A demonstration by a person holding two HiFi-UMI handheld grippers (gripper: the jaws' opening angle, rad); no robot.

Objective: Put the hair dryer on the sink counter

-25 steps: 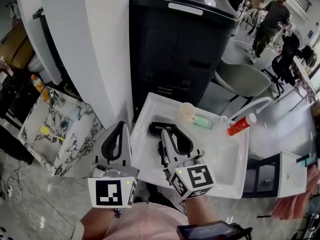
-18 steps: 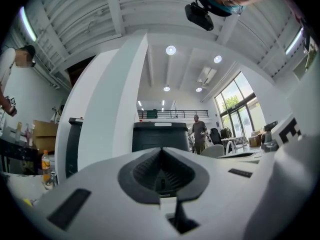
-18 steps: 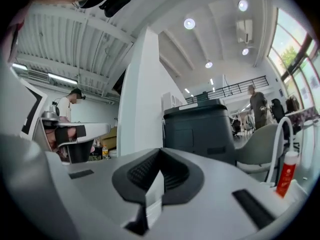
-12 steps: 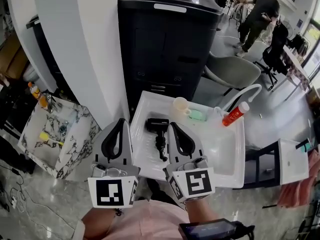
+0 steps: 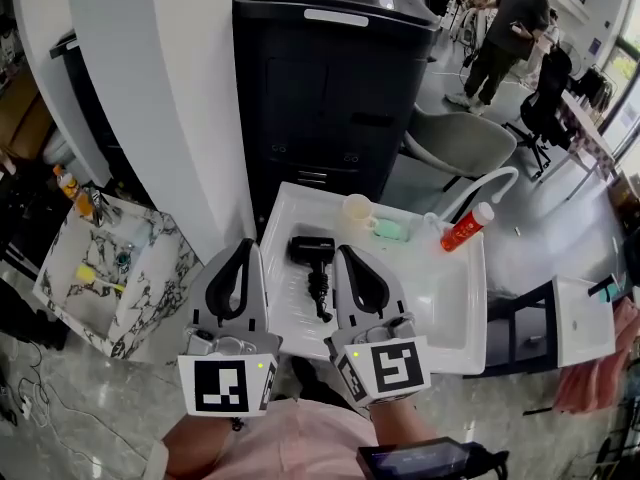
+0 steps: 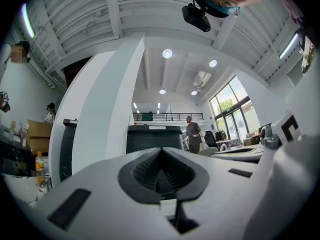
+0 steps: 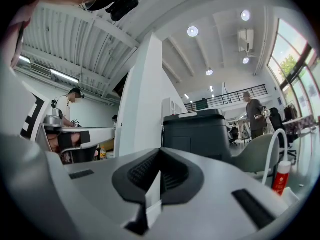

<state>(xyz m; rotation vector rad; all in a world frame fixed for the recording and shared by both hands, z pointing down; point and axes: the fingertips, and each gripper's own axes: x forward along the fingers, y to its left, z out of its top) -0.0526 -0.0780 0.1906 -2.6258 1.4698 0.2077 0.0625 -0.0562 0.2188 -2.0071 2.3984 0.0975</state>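
Note:
The black hair dryer (image 5: 313, 266) lies on the white sink counter (image 5: 440, 303), nozzle end toward the far side and handle toward me. It rests free, between my two grippers in the head view. My right gripper (image 5: 349, 255) hovers just right of the dryer's handle, shut and empty. On the dryer's other side, over the counter's left edge, my left gripper (image 5: 242, 247) is also shut and empty. In the left gripper view the left gripper (image 6: 161, 151) shows its pads meeting. The right gripper (image 7: 160, 154) looks the same in the right gripper view.
On the counter's far edge stand a beige cup (image 5: 357, 209), a green item (image 5: 390, 230), a red bottle (image 5: 466, 228) and a white faucet (image 5: 482, 189). A tall black cabinet (image 5: 330, 88) rises behind. A marble basin (image 5: 100, 268) sits at left. A person (image 5: 505, 28) stands far back.
My right gripper has drawn back off the hair dryer's handle toward me. The dryer now lies free on the counter. The left gripper has hardly moved.

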